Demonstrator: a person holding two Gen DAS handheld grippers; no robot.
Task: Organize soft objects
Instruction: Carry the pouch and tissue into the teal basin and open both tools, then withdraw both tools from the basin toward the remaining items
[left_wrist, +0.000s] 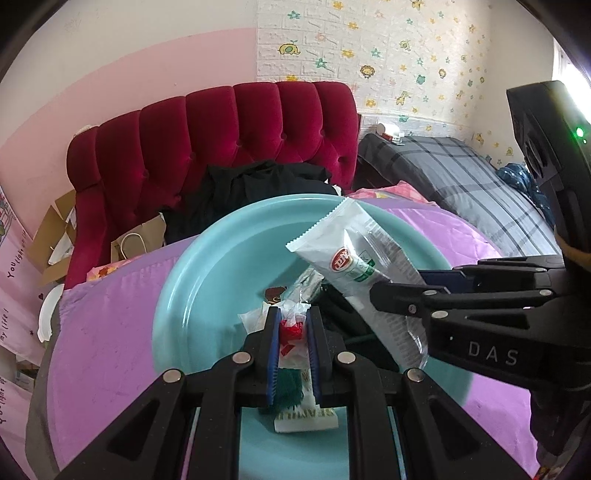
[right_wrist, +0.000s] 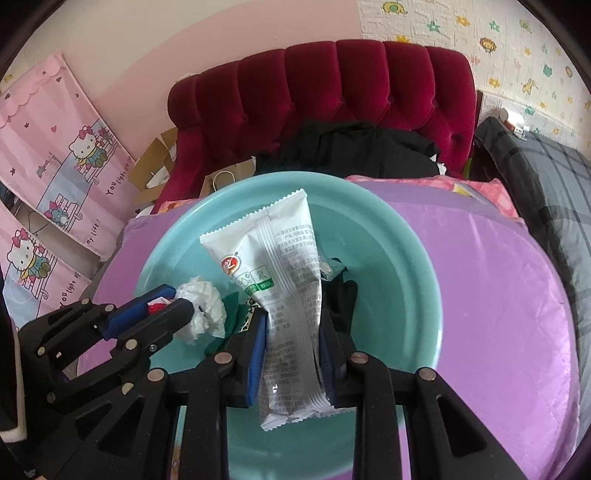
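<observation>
Right gripper (right_wrist: 291, 332) clamped on long white foil snack packet (right_wrist: 284, 280), axis pointing away | left gripper (left_wrist: 291, 332) clamped on crumpled white-and-red plastic wrapper (left_wrist: 291, 325) | both over round teal plastic basin (right_wrist: 406, 295).

the left wrist view looks forward along its own fingers, close over the teal basin (left_wrist: 207, 258), facing the red headboard (left_wrist: 221, 129) at 12 o'clock; the right gripper (left_wrist: 384, 291) enters at 3 o'clock. the right wrist view sits just as near above the same teal basin (right_wrist: 399, 258), also facing the red headboard (right_wrist: 332, 85) at 12, with the left gripper (right_wrist: 177, 302) at 9 o'clock. both share the basin, the purple cover (left_wrist: 110, 332) (right_wrist: 498, 295), headboard and flowered wall (left_wrist: 406, 55) (right_wrist: 517, 44).
</observation>
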